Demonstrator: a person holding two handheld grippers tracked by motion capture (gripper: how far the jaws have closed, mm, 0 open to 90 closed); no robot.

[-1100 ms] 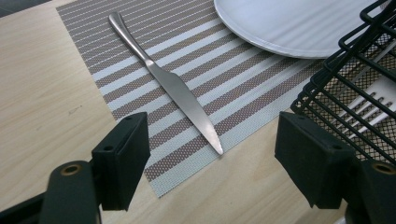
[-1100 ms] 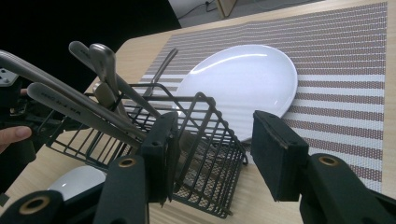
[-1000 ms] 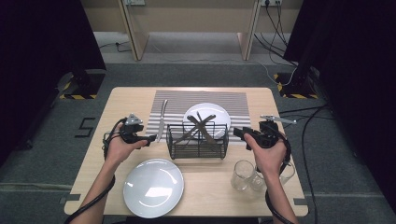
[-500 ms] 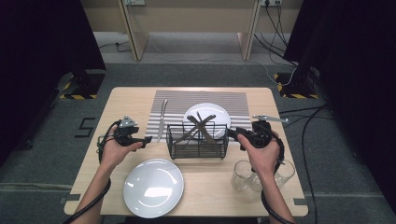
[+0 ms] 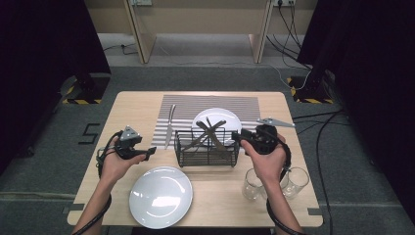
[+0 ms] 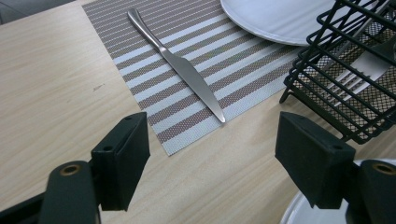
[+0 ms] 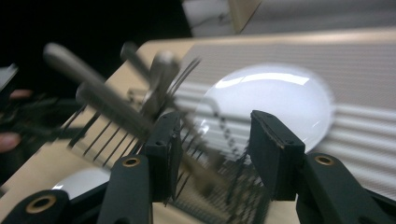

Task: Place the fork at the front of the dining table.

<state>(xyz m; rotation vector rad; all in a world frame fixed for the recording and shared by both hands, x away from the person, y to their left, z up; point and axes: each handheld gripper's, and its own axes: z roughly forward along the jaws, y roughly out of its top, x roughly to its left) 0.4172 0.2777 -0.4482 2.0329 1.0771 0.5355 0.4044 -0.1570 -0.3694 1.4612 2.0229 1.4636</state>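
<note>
On the worktop [image 5: 127,105], the right claw [image 5: 236,137], jaws wide but just closing slightly on nothing, hovers at the wire basket [image 5: 207,149] of cutlery, while the left claw [image 5: 151,152] hangs open and empty.

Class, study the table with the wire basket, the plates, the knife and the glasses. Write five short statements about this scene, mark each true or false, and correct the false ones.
1. The knife lies on the striped placemat. True.
2. The wire basket is empty. False: several pieces of cutlery stand in it.
3. Two glasses stand at the table's near right corner. True.
4. The left gripper is shut on the knife. False: its jaws stand open with nothing between them, short of the knife's tip.
5. The right gripper is beside the near plate. False: it is at the basket's right end.
</note>
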